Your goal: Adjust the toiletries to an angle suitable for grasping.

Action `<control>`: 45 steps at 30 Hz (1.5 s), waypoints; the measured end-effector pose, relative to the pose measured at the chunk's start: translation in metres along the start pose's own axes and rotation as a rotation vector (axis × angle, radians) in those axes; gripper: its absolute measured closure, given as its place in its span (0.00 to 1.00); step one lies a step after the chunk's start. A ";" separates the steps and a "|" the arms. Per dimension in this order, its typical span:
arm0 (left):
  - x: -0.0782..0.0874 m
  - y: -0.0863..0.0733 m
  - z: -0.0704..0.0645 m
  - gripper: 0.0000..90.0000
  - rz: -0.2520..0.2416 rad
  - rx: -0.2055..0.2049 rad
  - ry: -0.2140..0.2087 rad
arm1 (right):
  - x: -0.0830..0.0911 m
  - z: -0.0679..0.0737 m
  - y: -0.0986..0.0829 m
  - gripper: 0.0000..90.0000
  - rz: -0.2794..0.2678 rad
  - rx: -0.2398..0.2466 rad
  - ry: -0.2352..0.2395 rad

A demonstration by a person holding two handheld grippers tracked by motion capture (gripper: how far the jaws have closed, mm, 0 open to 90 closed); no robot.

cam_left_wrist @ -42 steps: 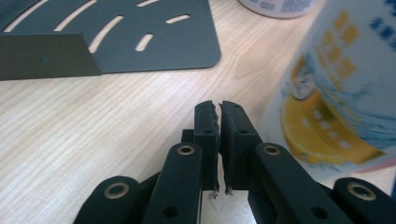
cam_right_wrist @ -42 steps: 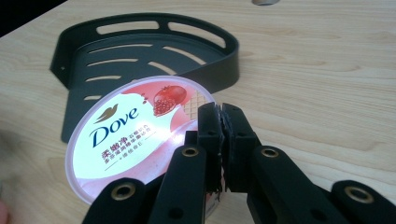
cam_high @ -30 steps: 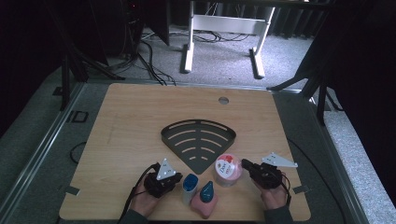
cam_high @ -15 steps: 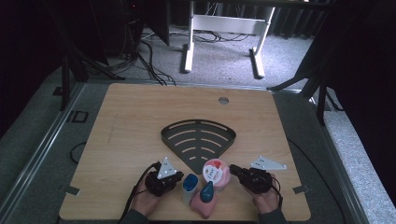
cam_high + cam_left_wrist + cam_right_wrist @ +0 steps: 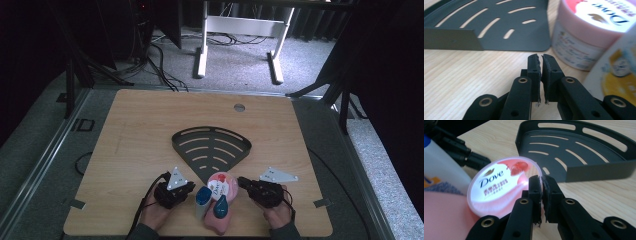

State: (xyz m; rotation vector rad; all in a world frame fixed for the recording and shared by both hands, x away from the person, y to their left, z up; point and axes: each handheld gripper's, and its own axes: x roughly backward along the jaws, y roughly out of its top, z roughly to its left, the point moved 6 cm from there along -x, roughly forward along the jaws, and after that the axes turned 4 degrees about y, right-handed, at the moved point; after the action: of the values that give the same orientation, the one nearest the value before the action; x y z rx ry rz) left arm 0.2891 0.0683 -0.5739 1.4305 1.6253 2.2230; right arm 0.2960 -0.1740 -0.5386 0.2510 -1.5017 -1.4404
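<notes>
Dove tub (image 5: 220, 184): a round pink tub at the near edge of the desk (image 5: 135, 130), just in front of the rack's point, tilted against the pink bottle; its contents cannot be seen.
Lid writing: "Dove" in dark letters with a bird mark, a strawberry picture and a line of small script too fine to read.
Corner rack (image 5: 210, 147): a black fan-shaped metal shelf with slots and a low rim, nothing in it.
White bottle (image 5: 202, 199): blue cap, lying left of the tub; its yellow and blue label is blurred.
Pink bottle (image 5: 218, 220): teal cap, lying under the tub.
Left tongs (image 5: 541, 65): pressed together on nothing, just beside the tub.
Right tongs (image 5: 541, 185): together, empty, tips at the tub's lid edge.
</notes>
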 end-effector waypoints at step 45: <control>-0.005 0.023 0.040 0.94 -0.060 0.077 0.020 | -0.028 0.020 -0.016 1.00 0.116 0.046 0.070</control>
State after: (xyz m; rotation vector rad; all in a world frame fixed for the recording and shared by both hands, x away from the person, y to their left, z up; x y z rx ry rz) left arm 0.3298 0.0850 -0.5586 1.3620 1.7540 2.1719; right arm 0.2876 -0.1455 -0.5617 0.2359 -1.4701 -1.2937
